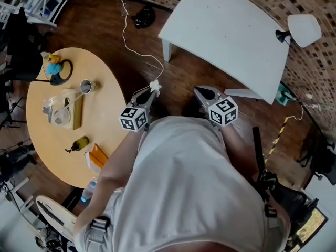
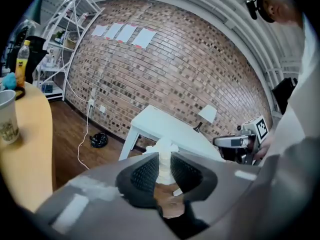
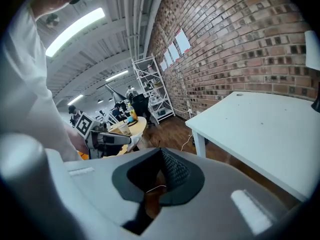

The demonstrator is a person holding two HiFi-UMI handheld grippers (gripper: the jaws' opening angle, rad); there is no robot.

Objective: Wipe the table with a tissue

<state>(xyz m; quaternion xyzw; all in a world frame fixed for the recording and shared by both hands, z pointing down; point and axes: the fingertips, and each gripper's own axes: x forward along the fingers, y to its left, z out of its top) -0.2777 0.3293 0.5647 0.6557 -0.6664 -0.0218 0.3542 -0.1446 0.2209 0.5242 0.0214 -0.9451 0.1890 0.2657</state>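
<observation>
Crumpled white paper tissue (image 2: 164,156) pinched tight in my left gripper (image 1: 150,92), midway to the white rectangular table (image 1: 231,35); my right gripper (image 3: 161,155) is closed, empty. Next, I judge: lower the tissue onto the tabletop.

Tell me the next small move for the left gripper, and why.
Probably carry the left gripper forward and lower it onto the near edge of the white table. Its jaws are clamped on the tissue, which hangs over the wooden floor, short of the table and touching nothing.
</observation>
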